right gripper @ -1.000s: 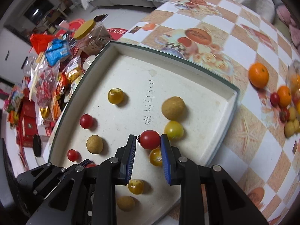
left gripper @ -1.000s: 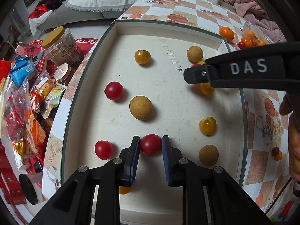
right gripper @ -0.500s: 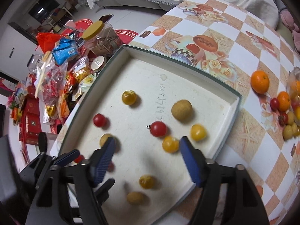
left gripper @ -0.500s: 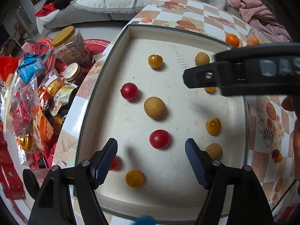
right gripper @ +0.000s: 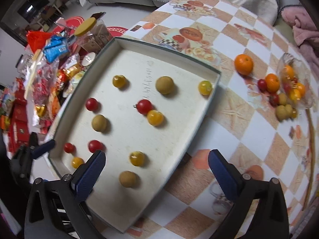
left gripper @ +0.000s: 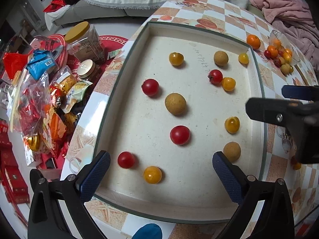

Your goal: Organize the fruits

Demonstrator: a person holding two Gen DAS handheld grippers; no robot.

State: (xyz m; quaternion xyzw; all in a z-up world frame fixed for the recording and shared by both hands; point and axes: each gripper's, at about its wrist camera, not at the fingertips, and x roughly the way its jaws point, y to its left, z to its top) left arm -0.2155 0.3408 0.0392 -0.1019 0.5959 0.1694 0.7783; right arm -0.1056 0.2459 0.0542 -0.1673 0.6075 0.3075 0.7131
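A white tray (left gripper: 127, 63) (right gripper: 207, 107) holds several small fruits: red tomatoes, yellow tomatoes and brown longans. My left gripper (left gripper: 161, 171) is open and empty above the tray's near end, behind a red tomato (left gripper: 179, 134). My right gripper (right gripper: 155, 169) is open and empty over the tray's near right rim; its body shows in the left wrist view (left gripper: 287, 111). A red tomato with a stem (right gripper: 144, 106) touches a yellow tomato (right gripper: 155, 117) mid-tray.
A pile of loose fruit (right gripper: 285, 93) and an orange (right gripper: 243, 64) lie on the checkered tablecloth (right gripper: 259, 139) right of the tray. Snack bags and jars (left gripper: 49, 91) crowd the left side below the table edge.
Both grippers opened, let go of their red tomatoes in the tray and pulled back from them. The right gripper also shifted right toward the tray rim.
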